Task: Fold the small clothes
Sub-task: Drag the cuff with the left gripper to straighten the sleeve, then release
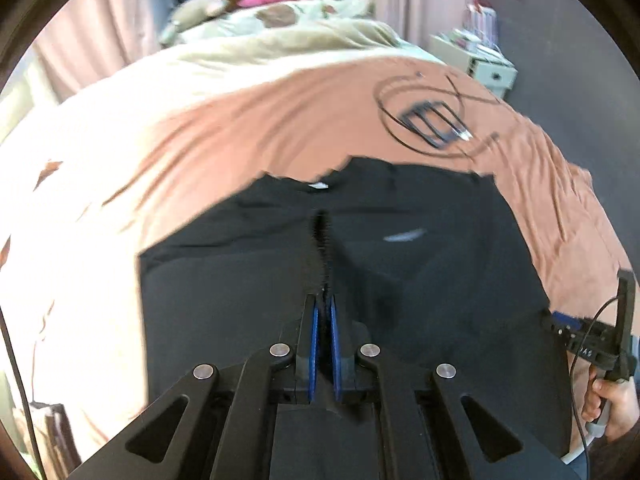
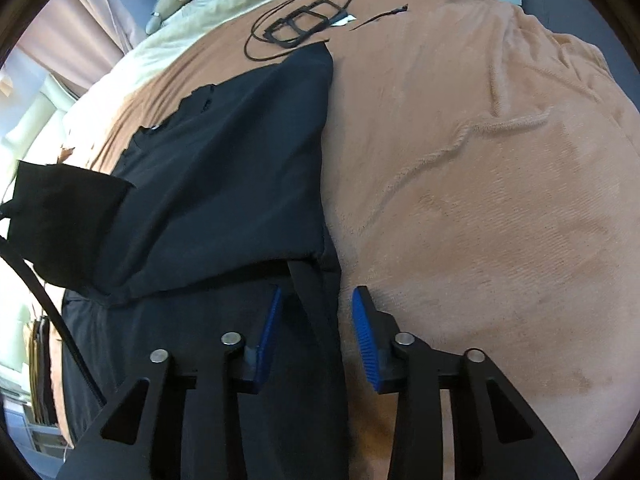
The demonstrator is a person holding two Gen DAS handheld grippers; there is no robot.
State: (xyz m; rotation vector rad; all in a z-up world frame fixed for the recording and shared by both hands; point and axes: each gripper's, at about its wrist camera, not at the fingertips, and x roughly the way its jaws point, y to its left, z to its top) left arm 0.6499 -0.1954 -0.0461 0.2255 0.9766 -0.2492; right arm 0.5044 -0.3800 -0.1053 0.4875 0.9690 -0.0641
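Black garment (image 2: 224,160): spread on the brown blanket (image 2: 460,160) of a bed, folded partly over itself; straight right edge running from near to far in the right wrist view.
Garment flap (image 2: 64,220): lifted off the blanket at the left of the right wrist view, hanging in the air.
Left gripper (image 1: 323,300): fingers pressed together on a pinched ridge of the black cloth, raised above the rest of the garment; only a thin sliver between the blue pads (image 1: 314,344).
Right gripper (image 2: 316,300): fingers partly apart, straddling the near right edge of the garment; a black strip of cloth between them, pads not pressing on it; no firm hold visible.
Right hand (image 1: 612,404): at the right edge of the left wrist view, wrapped round the handle of its gripper, a cable running beside it.
Black frames (image 2: 308,24): on the blanket beyond the far corner of the garment, ringed by a thin black cord (image 2: 260,36).
Bedding (image 1: 280,40): pale cover at the far end, blurred.
White drawer unit (image 1: 480,60): beside the bed at far right.
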